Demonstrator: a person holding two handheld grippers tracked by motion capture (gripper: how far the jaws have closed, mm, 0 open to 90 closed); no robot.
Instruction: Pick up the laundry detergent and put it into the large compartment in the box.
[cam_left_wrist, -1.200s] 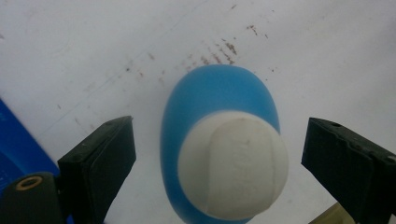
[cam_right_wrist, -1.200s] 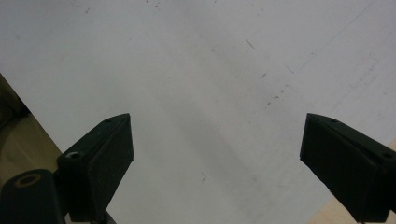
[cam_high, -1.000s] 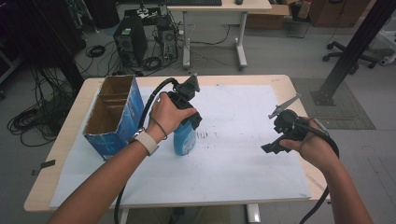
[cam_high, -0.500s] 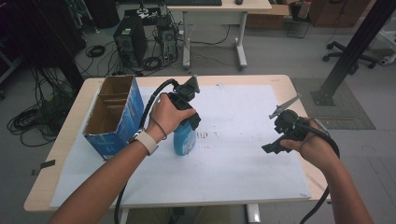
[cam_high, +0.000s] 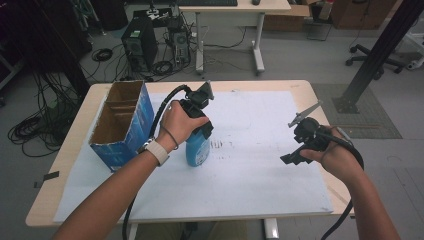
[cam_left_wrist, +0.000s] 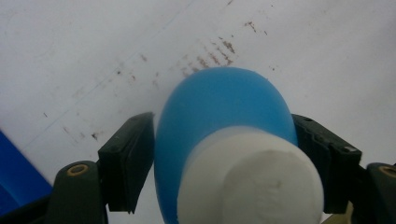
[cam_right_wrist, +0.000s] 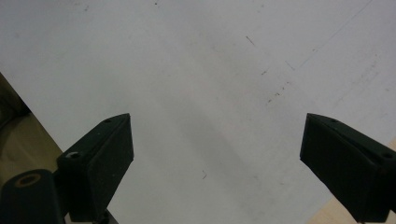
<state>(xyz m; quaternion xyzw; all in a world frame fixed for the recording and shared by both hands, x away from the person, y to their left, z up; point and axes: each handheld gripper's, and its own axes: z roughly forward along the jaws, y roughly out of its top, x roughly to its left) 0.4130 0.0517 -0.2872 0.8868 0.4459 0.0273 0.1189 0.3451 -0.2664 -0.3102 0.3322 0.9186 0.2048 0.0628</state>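
At the left of the table (cam_high: 75, 145) we see an open blue box (cam_high: 122, 125) standing on the white sheet (cam_high: 250, 170), its cardboard inside facing up. Just beside it, to the right, stands the blue bottle (cam_high: 197, 147) with its white cap (cam_left_wrist: 252, 182), upright on the sheet and apart from the box. Our left gripper (cam_high: 197, 125) comes down on the bottle from above, the left hand (cam_high: 180, 122) wrapped around the gripper's body. In the left gripper view the bottle sits squarely between the two jaws, its cap nearest the camera and its rounded blue body below, and the jaws have just been closing: both pads (cam_left_wrist: 133, 163) now lie against the bottle's sides, clamped on it. Well to the right, near the table's right edge, our right gripper (cam_high: 300, 145) hangs over bare sheet, held in the right hand (cam_high: 335, 157). Its jaws stand wide apart with nothing between them, well apart from the bottle.
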